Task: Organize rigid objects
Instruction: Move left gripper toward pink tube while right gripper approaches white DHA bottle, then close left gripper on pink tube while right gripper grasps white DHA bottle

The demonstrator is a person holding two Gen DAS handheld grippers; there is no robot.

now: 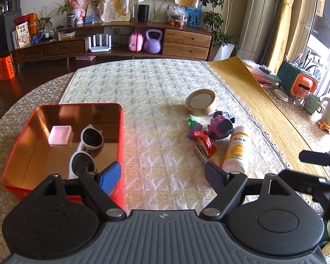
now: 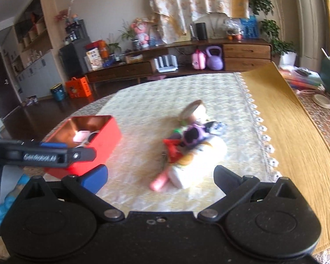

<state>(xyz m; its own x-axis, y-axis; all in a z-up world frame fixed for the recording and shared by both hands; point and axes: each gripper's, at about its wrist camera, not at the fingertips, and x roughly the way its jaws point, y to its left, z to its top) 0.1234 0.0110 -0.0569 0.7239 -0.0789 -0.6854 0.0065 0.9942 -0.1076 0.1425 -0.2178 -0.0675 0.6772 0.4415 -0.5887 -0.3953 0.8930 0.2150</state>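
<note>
**Red tin half filled, the pile on the mat waiting**

Red metal box with a shiny copper-coloured inside [image 1: 61, 145] stands on the pale quilted table mat [image 1: 156, 92], and it already holds white round sunglasses with dark lenses [image 1: 85, 147] and a small pink square block [image 1: 60, 134].

The risk, as I judge it, is in the pile. The purple ribbed toy with a black centre [image 1: 222, 127], the red crinkled wrapper [image 1: 205, 142] and the white cylindrical bottle with a yellow label [image 1: 236, 149] lie touching or overlapping. The bottle lies on its side, so a push from one finger may roll it toward the lace edge of the mat. A wide grasp may also take two things together. The right wrist view is blurred, which makes fine aiming harder to judge.

The left gripper [image 1: 162, 176] has its jaws apart with nothing between them; the box is at its left finger, the pile ahead to the right. The right gripper [image 2: 160, 178] is spread wide and empty, and the bottle lies just ahead between its fingers, not touched. A round tan tin [image 1: 200, 102] sits beyond the pile.
</note>
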